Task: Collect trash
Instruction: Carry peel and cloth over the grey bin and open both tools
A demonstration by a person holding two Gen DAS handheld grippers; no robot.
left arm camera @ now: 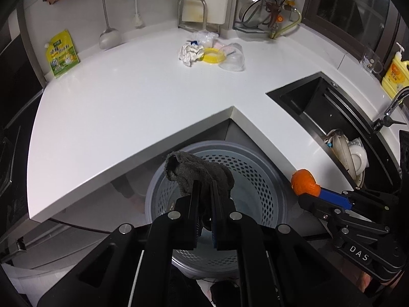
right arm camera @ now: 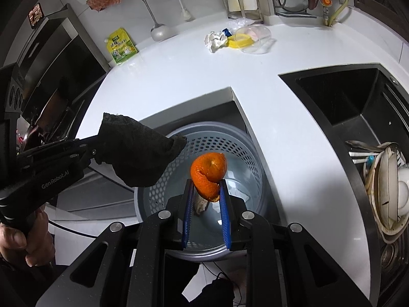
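Note:
My left gripper [left arm camera: 204, 186] is shut on a dark grey rag [left arm camera: 198, 172] and holds it over the grey perforated trash bin [left arm camera: 258, 179] on the floor below the counter corner. The rag also shows in the right wrist view [right arm camera: 138, 153]. My right gripper [right arm camera: 205, 186] is shut on an orange peel [right arm camera: 209, 171] above the same bin [right arm camera: 240, 153]; the peel shows in the left wrist view [left arm camera: 305, 181]. More trash lies at the back of the white counter: a crumpled paper [left arm camera: 190, 53], a yellow lid [left arm camera: 213, 55] and a clear plastic cup [left arm camera: 232, 57].
A black sink [left arm camera: 314, 102] with stacked dishes [left arm camera: 350, 158] is at the right. A green pouch [left arm camera: 61, 53] leans on the left wall. A ladle [left arm camera: 108, 35], a cutting-board rack [left arm camera: 194, 12], a dish rack [left arm camera: 263, 2] and a yellow soap bottle [left arm camera: 396, 73] line the back.

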